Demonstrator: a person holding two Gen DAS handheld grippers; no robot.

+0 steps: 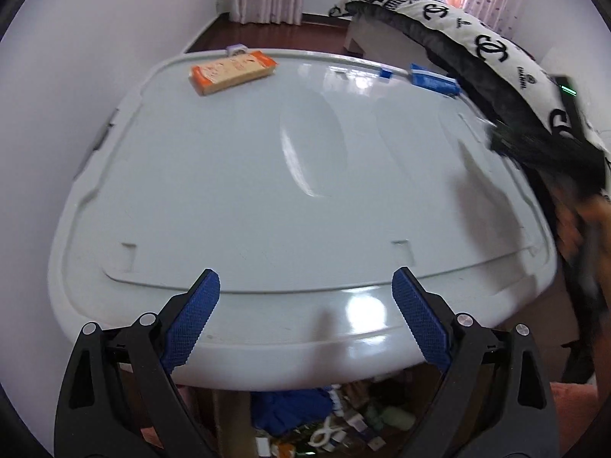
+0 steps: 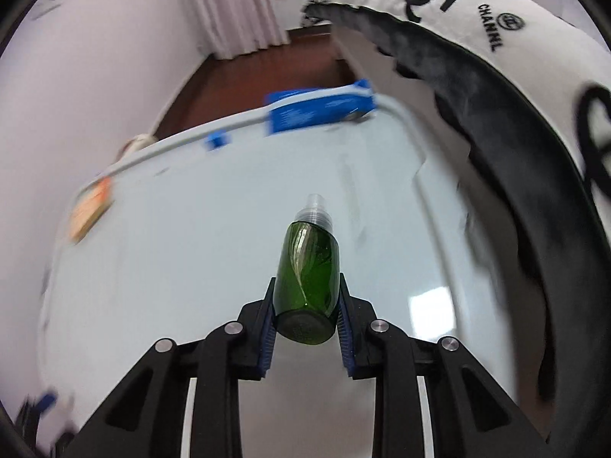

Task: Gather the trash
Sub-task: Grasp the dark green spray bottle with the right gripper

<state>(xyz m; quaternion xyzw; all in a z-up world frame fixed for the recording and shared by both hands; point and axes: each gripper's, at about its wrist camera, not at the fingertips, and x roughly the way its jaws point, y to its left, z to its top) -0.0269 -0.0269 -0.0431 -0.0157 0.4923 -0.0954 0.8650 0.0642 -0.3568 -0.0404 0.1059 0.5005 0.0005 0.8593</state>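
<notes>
Two grippers are at work over a pale grey storage-box lid (image 1: pixel 236 175) that serves as the tabletop. The right gripper (image 2: pixel 305 297) is clamped on a small green spray bottle (image 2: pixel 307 271), its pads pressing the lower body from both sides. The bottle's long axis runs straight ahead along the fingers, base toward the camera and clear nozzle cap pointing away, held above the lid rather than resting on it. It is translucent dark green glass or plastic (contents hard to judge). The left gripper (image 1: pixel 305 305) hangs wide open and empty at the lid's near edge. Remaining trash lies at the far edge: an orange-and-cream packet (image 1: pixel 233 70) toward the left and a blue packet (image 1: pixel 433 82) toward the right, beside a black-and-white printed blanket (image 1: pixel 496 49). The left gripper looks nearer the orange packet, which lies ahead of it with its long axis crosswise.
</notes>
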